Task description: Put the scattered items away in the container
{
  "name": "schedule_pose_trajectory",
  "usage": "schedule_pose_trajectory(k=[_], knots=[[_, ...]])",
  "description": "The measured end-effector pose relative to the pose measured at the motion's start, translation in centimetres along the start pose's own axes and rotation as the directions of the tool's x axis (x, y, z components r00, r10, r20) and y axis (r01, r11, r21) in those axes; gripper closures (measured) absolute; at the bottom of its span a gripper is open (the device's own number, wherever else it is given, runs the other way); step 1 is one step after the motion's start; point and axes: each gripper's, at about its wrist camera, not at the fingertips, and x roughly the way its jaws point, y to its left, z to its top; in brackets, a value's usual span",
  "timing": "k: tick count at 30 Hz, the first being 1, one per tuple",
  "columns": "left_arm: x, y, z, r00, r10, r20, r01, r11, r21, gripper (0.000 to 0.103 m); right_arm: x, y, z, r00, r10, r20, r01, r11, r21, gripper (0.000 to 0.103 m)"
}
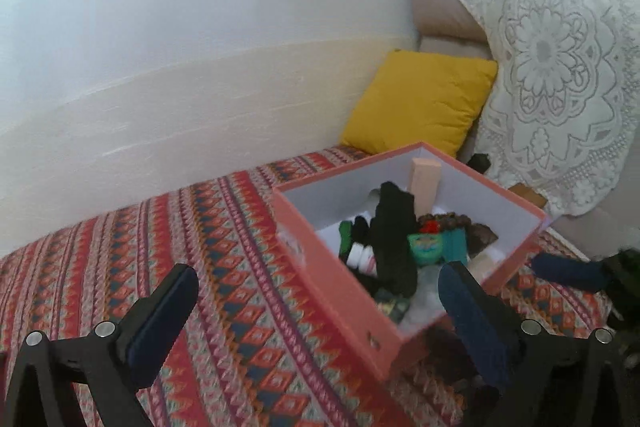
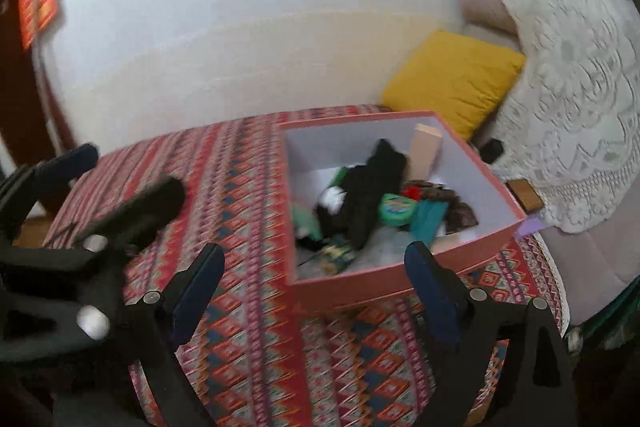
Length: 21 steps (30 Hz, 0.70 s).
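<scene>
left wrist view showed my left gripper (image 1: 316, 301) and right gripper (image 2: 314, 279) spread empty before the pink box (image 1: 320, 267), since the clutter lay inside.

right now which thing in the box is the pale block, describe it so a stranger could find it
Start at the pink box on the patterned cloth, in front of the yellow cushion. In its far corner, nearest that cushion, the pale block leans against the white inner wall. It is the only plain, peach-coloured, straight-edged piece, rising above the dark and green jumble beside it.
</scene>
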Motion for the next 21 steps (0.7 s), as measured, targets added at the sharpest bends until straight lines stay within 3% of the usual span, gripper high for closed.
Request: schedule_pose_trajectory(k=[3,9,13,21], knots=[[-2.4,0.9,-1.5,1.0,0.003,0.002,-0.003,1.0,-0.012,0.003,-1.3,3.3,-1.7,1.0,0.006,0.001,-0.006,1.0,-0.009,0.009],[-6.4,2.9,-5.2,1.0,-0.002,-0.01,0.001,0.998,-0.057,0.003,-4.7,7.7,-6.1,0.996,-0.093,0.018,0.093,0.996,0.0,0.009],[-8.8,3.7,-7.7,1.0,0.0,-0.004,-0.001,0.997,-0.078,0.002,-7.0,8.7,-9.1,0.989,-0.15,0.016,0.149,0.988,0.037,0.009],[-13.5,1.7,-10.3,0.998,-0.048,0.041,0.048,0.999,-0.004,0.001,-11.3,9.3,-13.4,0.97,-0.242,0.021,0.238,0.966,0.104,0.009]])
